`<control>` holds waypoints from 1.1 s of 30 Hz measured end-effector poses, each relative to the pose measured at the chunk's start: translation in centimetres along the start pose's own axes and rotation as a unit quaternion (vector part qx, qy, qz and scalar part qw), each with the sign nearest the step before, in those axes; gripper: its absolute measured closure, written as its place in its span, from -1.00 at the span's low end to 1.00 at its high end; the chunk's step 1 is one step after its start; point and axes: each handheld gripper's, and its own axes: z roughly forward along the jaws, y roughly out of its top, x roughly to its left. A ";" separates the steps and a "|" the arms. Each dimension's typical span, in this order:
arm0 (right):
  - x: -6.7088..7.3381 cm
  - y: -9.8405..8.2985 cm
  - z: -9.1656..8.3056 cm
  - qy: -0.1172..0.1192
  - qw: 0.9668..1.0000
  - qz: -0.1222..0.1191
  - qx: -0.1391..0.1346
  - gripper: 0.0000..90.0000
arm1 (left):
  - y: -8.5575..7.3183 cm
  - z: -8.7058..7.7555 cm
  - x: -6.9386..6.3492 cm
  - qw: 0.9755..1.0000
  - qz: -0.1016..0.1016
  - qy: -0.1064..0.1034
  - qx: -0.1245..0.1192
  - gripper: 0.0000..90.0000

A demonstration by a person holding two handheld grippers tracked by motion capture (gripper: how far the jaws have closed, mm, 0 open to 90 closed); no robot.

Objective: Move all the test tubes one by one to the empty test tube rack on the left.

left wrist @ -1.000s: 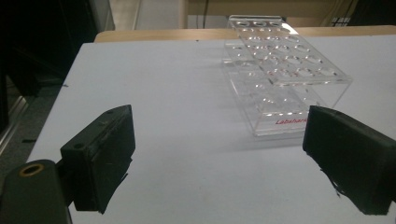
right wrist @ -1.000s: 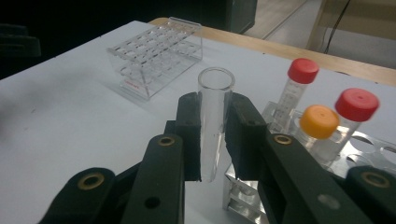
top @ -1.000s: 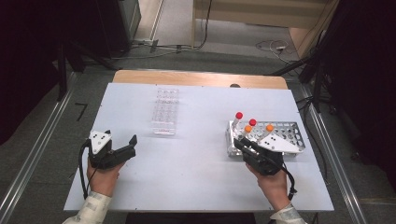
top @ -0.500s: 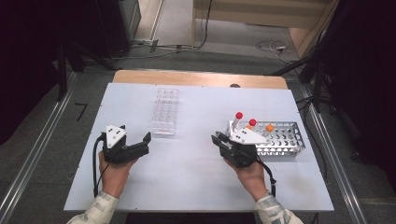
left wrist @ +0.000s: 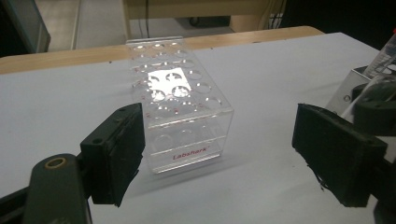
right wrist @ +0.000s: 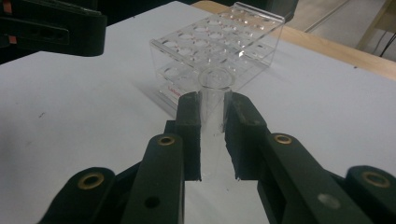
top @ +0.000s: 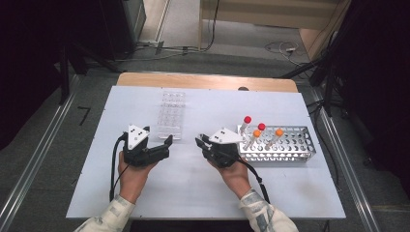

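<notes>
A clear plastic tube rack (top: pixel 171 116) stands at the table's middle, with empty holes. My right gripper (top: pixel 199 142) is shut on a clear uncapped tube (right wrist: pixel 214 121), whose open rim points at the clear rack (right wrist: pixel 224 42) a short way ahead. My left gripper (top: pixel 167 146) is open just left of the rack's near end. Its jaws have just been closing a little, with nothing between them. In the left gripper view the rack (left wrist: pixel 180 107) sits beyond the gripper (left wrist: pixel 219 126). A metal rack (top: pixel 290 150) at the right holds several red- and orange-capped tubes (top: pixel 261 126).
The white table (top: pixel 121 193) ends in a wooden strip (top: pixel 203 81) at the far side. Cables trail from both grippers toward the person. The left gripper's jaw (right wrist: pixel 51 25) shows dark at the top left of the right gripper view.
The right gripper has moved left from the metal rack toward the clear rack with the tube in it. The left gripper has moved right toward the same rack.
</notes>
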 end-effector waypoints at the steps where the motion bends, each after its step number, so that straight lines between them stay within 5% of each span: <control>1: 0.1 0.0 0.3 0.000 1.000 -0.003 0.001 0.64 | 0.1 0.1 -0.2 1.000 0.000 -0.003 0.001 -0.56; 13: 1.1 1.0 2.4 0.004 1.000 -0.005 0.009 0.64 | 2.0 1.4 -2.6 0.997 0.017 -0.073 -0.003 -0.05; 21: 1.2 1.0 2.7 0.002 1.000 -0.009 0.004 0.64 | 2.6 2.7 -3.5 0.995 0.028 -0.089 0.032 0.16; 33: 1.3 0.9 2.8 -0.007 1.000 -0.014 0.005 0.64 | 2.7 3.6 -3.2 0.992 0.012 -0.112 0.060 0.49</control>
